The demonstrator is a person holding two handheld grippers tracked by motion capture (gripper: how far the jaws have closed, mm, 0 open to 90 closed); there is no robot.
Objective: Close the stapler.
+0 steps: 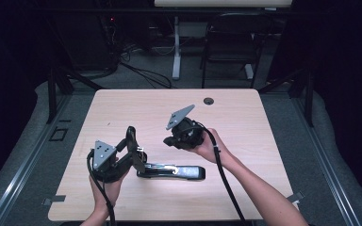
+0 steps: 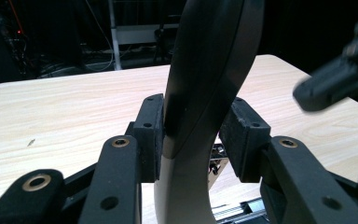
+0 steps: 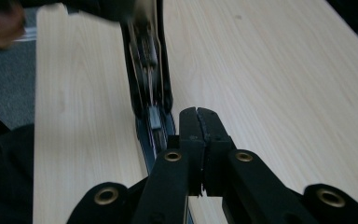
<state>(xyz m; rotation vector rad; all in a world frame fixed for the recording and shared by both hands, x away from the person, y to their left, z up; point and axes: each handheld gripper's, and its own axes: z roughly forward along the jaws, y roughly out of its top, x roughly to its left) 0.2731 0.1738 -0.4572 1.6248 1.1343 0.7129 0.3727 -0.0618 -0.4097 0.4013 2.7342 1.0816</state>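
on table, stapler (image 1: 172, 171) lengthwise left-right

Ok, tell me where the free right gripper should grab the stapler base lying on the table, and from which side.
Probably the rear end of the stapler base, from above, jaws across its narrow width. The base lies flat and long on the table, so its slim sides suit a pinch. The left gripper already clamps the raised stapler arm at the other end, which crowds it. The right gripper, shut, must open first.
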